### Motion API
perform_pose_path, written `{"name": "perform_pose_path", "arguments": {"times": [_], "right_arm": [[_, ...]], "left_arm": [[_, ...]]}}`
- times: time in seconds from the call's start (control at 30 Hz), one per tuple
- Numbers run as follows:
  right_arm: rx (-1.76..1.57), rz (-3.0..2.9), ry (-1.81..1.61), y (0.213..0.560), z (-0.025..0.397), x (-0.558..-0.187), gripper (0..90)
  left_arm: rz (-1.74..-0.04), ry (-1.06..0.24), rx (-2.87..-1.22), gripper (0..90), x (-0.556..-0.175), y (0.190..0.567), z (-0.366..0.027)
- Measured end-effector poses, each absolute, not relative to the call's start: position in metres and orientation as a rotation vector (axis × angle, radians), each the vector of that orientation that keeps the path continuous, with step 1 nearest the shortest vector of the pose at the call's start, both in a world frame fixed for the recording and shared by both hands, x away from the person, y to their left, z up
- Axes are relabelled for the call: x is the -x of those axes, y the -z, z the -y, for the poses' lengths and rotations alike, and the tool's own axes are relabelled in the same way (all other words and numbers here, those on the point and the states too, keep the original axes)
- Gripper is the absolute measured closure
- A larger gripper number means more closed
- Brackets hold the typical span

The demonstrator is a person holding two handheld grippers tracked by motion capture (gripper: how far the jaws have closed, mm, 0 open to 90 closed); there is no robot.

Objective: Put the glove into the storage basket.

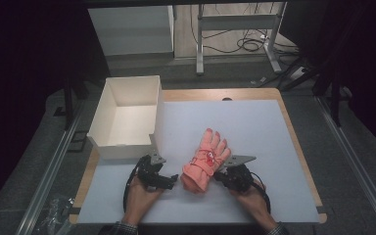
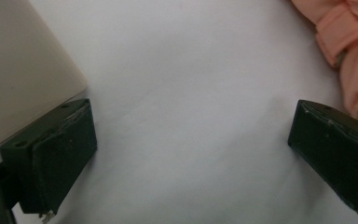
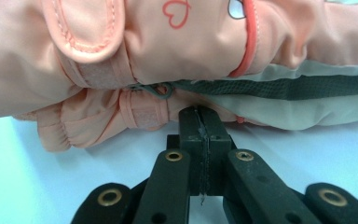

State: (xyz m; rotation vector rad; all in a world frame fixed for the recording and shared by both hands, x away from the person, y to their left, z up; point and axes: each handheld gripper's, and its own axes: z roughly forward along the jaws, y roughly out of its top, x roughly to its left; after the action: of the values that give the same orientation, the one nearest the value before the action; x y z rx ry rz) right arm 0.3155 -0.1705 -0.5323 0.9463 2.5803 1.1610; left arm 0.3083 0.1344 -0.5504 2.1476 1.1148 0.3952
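Pink glove [image 1: 206,159] lying flat near the middle of the table's [image 1: 254,127] near half, long axis tilted slightly, fingers toward the far edge, cuff toward the near edge. Left gripper [image 1: 172,179] spread wide just beside the cuff; right gripper [image 1: 220,172] pressed together, tips against the glove's side, nothing visibly pinched. White sheet over wood, open white box [image 1: 127,117] at the far left corner, dark room with cables beyond.

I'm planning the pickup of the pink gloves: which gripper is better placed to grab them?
Probably the left gripper: it is open beside the gloves at their cuff end. The right gripper is shut, tips against their edge.
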Motion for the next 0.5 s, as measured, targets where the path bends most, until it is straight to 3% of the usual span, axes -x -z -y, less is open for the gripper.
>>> {"name": "perform_pose_path", "arguments": {"times": [0.5], "right_arm": [[-0.973,-2.562,-1.16,0.533,0.16,-0.334,88.7]], "left_arm": [[-1.116,-0.392,-2.145,1.1,-0.308,0.55,-0.135]]}}
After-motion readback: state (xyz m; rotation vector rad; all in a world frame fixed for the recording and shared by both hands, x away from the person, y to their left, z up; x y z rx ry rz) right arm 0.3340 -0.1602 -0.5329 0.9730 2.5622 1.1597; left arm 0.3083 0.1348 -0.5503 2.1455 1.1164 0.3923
